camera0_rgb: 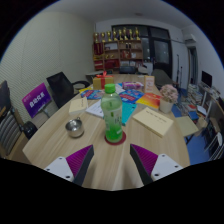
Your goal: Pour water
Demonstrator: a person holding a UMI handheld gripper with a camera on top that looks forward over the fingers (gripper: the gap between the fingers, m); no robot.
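Note:
A clear bottle of green liquid (112, 116) with a green cap stands upright on a red coaster (115, 138) on the wooden table (60, 142). It sits just ahead of my gripper (112, 160), centred on the gap between the fingers. The purple pads (143, 158) are spread wide apart with nothing between them. A small metal bowl-like dish (74, 127) rests on the table to the left of the bottle.
Beyond the bottle lie books, colourful papers and a notebook (152, 121). Several small objects crowd the far end of the table. Black chairs (62, 86) line the left side and a purple sign (38, 98) stands there. Shelves (122, 42) fill the back wall.

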